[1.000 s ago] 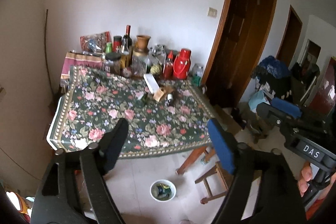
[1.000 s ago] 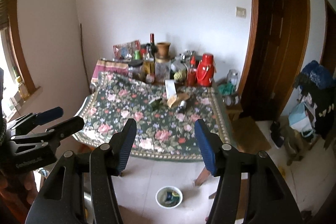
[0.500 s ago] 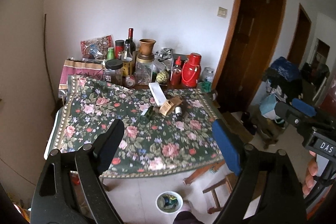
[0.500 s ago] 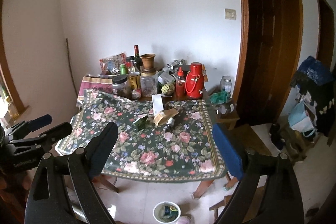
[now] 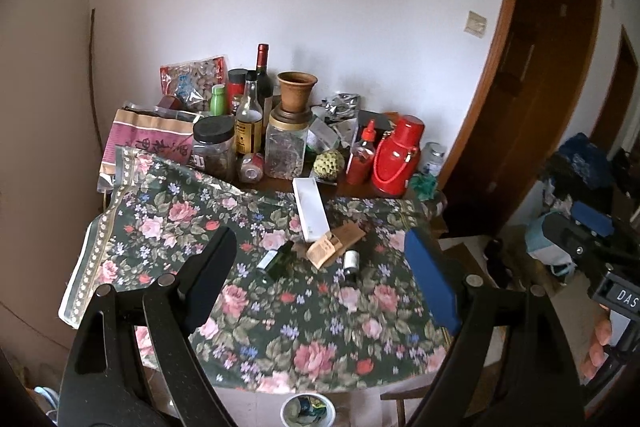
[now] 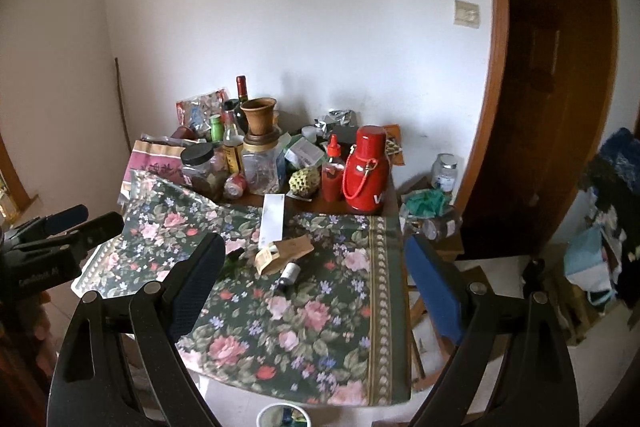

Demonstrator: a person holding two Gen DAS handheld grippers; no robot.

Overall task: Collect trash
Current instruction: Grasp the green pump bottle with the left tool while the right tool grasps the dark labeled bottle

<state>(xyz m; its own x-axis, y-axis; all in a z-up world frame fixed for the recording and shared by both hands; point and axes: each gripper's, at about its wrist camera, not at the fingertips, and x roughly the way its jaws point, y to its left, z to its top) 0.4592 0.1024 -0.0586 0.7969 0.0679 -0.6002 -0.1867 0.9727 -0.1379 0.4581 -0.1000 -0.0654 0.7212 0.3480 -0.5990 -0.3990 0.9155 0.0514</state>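
On the floral tablecloth lie a long white box, a crumpled brown paper packet, a dark green bottle on its side and a small dark vial with a white label. They show in the right wrist view too: the white box, the brown packet, the vial. A small white bin holding scraps stands on the floor below the table's near edge; it also shows in the right wrist view. My left gripper and my right gripper are both open and empty, short of the table.
Jars, bottles, a clay pot, a custard apple, a red thermos and snack bags crowd the table's far side against the wall. A brown wooden door is at right, with clutter on the floor. A wooden stool stands beside the table.
Both grippers have moved closer to the table and higher, so the table fills more of each view. The right gripper's jaws have opened wider. Nothing on the table has moved.
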